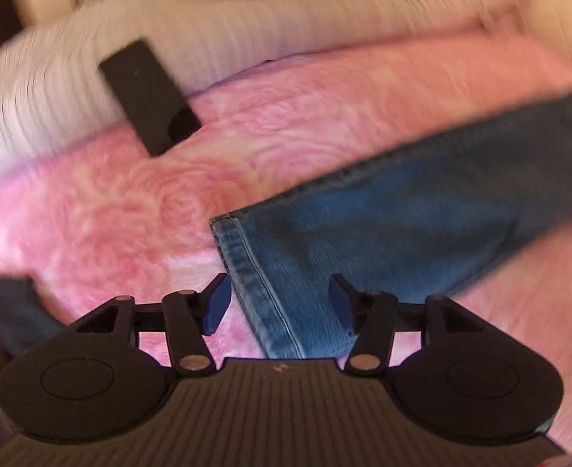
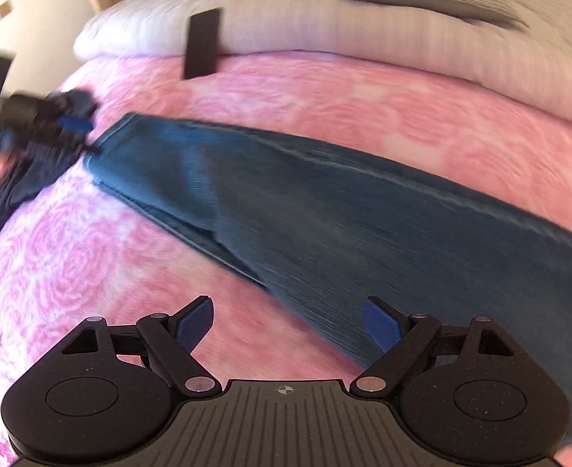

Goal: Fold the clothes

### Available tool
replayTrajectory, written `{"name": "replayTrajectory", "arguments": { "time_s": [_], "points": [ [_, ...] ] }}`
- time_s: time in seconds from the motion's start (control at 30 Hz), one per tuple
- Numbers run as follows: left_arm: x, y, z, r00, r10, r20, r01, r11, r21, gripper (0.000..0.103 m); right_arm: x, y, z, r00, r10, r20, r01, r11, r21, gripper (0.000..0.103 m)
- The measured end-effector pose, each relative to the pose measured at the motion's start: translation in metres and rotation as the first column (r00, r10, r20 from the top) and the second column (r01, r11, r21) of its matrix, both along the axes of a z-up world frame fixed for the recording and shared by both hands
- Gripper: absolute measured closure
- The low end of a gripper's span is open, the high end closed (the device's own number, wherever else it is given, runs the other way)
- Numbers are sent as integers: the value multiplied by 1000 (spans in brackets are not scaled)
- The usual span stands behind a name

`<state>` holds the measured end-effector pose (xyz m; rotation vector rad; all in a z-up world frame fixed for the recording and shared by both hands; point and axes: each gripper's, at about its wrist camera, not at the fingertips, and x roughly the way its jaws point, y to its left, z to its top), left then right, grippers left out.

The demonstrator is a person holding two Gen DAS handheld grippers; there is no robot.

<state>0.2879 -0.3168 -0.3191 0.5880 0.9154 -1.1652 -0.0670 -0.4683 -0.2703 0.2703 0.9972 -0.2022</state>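
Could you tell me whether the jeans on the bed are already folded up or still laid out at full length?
Laid out at length: the jeans stretch across the pink blanket, hem exposed.

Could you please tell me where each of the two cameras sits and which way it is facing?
Left wrist: sits behind the open left tongs, looking down at the jeans hem on the pink blanket.
Right wrist: sits behind the open right tongs, looking along the jeans leg toward the left tongs.
Shared: jeans, blanket, white pillow, black strip.
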Motion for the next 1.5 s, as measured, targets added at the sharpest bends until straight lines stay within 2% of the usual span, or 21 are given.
{"name": "replayTrajectory", "arguments": {
  "time_s": [0.07, 0.13, 0.2, 0.23, 0.27, 0.33, 0.47, 0.53, 0.6, 0.67, 0.7, 0.83, 0.9, 0.97, 1.03, 1.07, 1.1, 1.13, 1.33, 1.43, 1.5],
  "points": [
    [21, -14, -10, 993, 57, -100, -56, 998, 20, 59, 11, 5, -4, 1000, 20, -3, -20, 1000, -7, 16],
    [30, -21, -11, 983, 80, -165, -83, 997, -10, 65, 15, 7, -8, 1000, 22, -8, -22, 1000, -1, 16],
    [41, -26, -10, 967, 84, -241, -97, 994, -46, 82, 21, 7, -14, 999, 20, -28, -19, 1000, 6, 16],
    [47, -28, -10, 956, 83, -280, -105, 992, -64, 96, 23, 7, -17, 999, 19, -38, -18, 1000, 10, 16],
    [52, -31, -9, 955, 95, -281, -121, 990, -76, 98, 25, 7, -19, 999, 17, -44, -16, 1000, 12, 16],
    [62, -36, -7, 958, 132, -253, -161, 982, -96, 98, 27, 4, -19, 999, 12, -45, -12, 1000, 9, 16],
    [69, -49, -17, 971, 148, -186, -167, 982, -86, 98, 36, -3, -22, 999, 21, -37, -21, 1000, -3, 16],
    [73, -48, -23, 963, 173, -206, -191, 979, -70, 96, 40, -6, -23, 999, 27, -34, -28, 1000, -9, 16],
    [78, -45, -28, 953, 197, -230, -216, 975, -56, 88, 48, -3, -26, 998, 55, -31, -55, 998, -16, 16],
    [81, -34, -24, 945, 216, -244, -236, 970, -58, 75, 57, 2, -30, 995, 92, -29, -93, 995, -27, 16],
    [81, -27, -20, 944, 217, -247, -240, 969, -65, 74, 61, 4, -32, 994, 108, -30, -109, 994, -31, 16],
    [75, 7, -8, 945, 156, -287, -189, 978, -89, 72, 70, 6, -36, 994, 108, -22, -108, 994, -23, 16],
    [64, 17, -11, 952, 73, -298, -106, 990, -95, 71, 71, 8, -37, 995, 99, -21, -100, 995, -18, 16],
    [51, 21, -20, 961, -14, -275, -12, 996, -90, 71, 70, 9, -39, 995, 92, -27, -92, 996, -12, 16],
    [41, 19, -31, 958, -78, -274, 57, 995, -83, 73, 68, 12, -40, 995, 91, -37, -91, 996, -15, 16],
    [40, 19, -32, 952, -88, -293, 69, 995, -74, 82, 66, 13, -40, 995, 94, -42, -94, 995, -19, 16],
    [40, 19, -32, 944, -89, -318, 73, 995, -61, 95, 64, 15, -40, 994, 97, -49, -98, 995, -22, 16],
    [40, 20, -31, 935, -90, -344, 78, 996, -49, 103, 60, 16, -40, 993, 99, -58, -101, 995, -27, 16],
    [62, 42, -14, 886, 1, -463, 13, 1000, 27, 103, 32, 13, -39, 992, 67, -106, -73, 996, -53, 16],
    [56, 38, -23, 906, 6, -423, 43, 993, 106, 101, 26, 8, -44, 993, 21, -117, -27, 998, -53, 16],
    [49, 36, -30, 925, 23, -379, 24, 993, 119, 101, 24, 6, -46, 994, 1, -113, -8, 998, -55, 16]
  ]
}}
